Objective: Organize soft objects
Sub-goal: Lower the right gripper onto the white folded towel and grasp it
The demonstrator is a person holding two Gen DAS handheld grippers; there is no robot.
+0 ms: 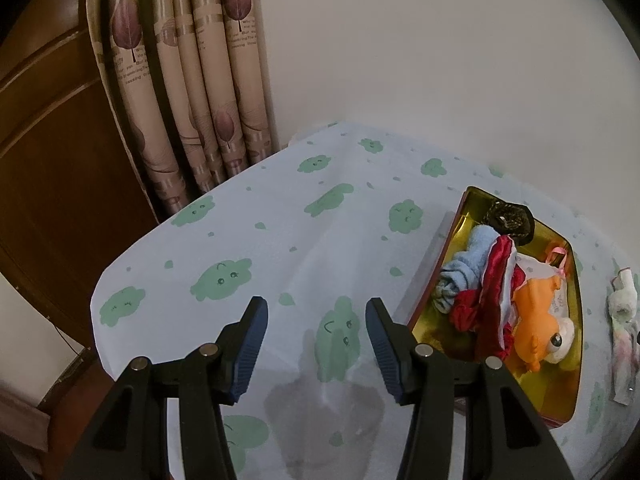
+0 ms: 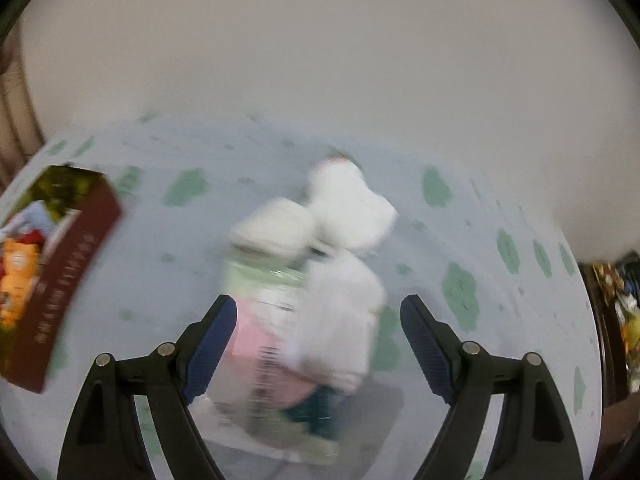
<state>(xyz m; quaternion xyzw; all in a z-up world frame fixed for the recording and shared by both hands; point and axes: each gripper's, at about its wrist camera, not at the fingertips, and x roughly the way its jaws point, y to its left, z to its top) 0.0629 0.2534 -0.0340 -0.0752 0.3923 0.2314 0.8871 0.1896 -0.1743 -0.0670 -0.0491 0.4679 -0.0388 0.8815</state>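
In the left wrist view, our left tongs [image 1: 316, 312] are spread wide and carry nothing; below them we see only the counter [image 1: 240, 224] with its cloth of green clouds. The box [image 1: 568, 364] with the golden inside lies at about 3 o'clock from these tongs, just beside the right finger. It already contains a blue cloth [image 1: 466, 264], a red cloth [image 1: 492, 292], an orange plush toy [image 1: 536, 320] and a dark item [image 1: 510, 218] at its far end. Beyond the box, at the far right edge, one pale cloth [image 1: 622, 324] rests on the counter, outside the box.

In the right wrist view, the picture is blurred. Our right tongs [image 2: 318, 310] are also wide apart and empty. The pale cloth [image 2: 316, 276] lies directly ahead, at 12 o'clock, and reaches down between the two fingers; we cannot tell if it touches them. Its long axis runs from 12 to 6 o'clock, along the fingers. The box [image 2: 68, 280] is at 9 o'clock, well apart from the cloth.

We judge that the right tongs are clearly nearer to this cloth, and closing across its narrow side should take it.
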